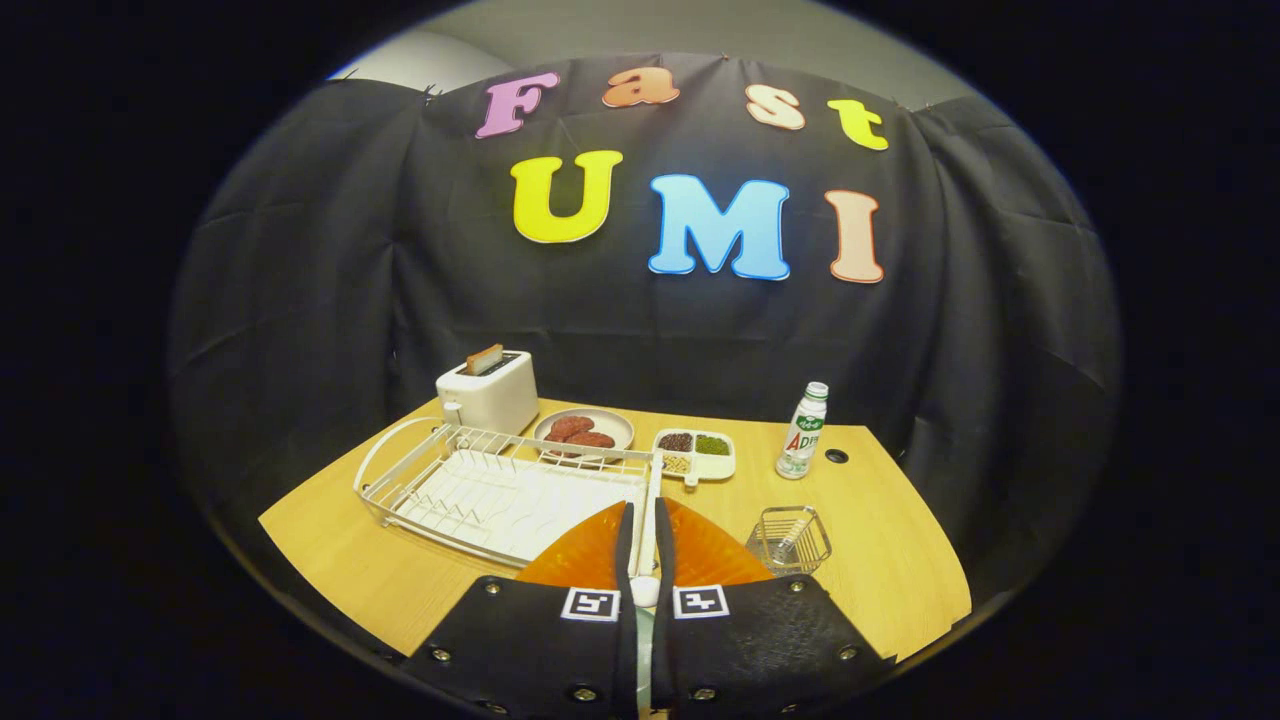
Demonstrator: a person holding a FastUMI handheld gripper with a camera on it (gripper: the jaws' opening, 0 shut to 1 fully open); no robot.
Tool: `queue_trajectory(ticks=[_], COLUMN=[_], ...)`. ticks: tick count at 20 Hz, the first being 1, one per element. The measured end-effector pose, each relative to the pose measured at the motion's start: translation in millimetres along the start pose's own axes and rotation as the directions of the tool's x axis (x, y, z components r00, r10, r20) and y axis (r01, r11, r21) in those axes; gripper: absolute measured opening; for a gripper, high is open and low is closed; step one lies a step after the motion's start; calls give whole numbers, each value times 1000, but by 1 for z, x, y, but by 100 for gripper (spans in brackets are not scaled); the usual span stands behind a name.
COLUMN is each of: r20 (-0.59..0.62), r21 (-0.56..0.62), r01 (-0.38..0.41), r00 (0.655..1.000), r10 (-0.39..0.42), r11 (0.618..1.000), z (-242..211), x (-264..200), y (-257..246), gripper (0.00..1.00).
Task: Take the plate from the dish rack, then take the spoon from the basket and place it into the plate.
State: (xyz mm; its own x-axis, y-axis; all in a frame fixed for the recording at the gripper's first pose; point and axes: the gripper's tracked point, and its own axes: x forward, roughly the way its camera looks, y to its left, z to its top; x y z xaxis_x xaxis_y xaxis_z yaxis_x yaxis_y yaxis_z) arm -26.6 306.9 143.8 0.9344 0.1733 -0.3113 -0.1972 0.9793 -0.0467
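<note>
Across my table (pixel 880 560) I see a toaster (pixel 490 395) holding toast, a patty dish (pixel 583 429), a divided tray (pixel 696 452) and a bottle (pixel 803 432).

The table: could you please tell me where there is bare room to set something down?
Bare wood lies between the bottle and the wire basket, and beside the dish rack on the side away from the basket. It is crowded behind the rack: toaster, meat plate, divided tray. The gripper is shut on a white spoon above the orange plate.

Sharp, evenly lit, fisheye-warped edges
</note>
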Motion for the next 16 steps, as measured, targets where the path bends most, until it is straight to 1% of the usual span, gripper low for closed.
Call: queue_trajectory(ticks=[4,11,16], r20=[-61,-127,-162], r21=[-23,-54,-62], r01=[-49,-126,-161], r00=[997,985,975], r10=[47,118,149], r11=[999,991,985], z=[-20,-41,-53], x=[8,22,29], y=[22,60,81], gripper=[5,5,5])
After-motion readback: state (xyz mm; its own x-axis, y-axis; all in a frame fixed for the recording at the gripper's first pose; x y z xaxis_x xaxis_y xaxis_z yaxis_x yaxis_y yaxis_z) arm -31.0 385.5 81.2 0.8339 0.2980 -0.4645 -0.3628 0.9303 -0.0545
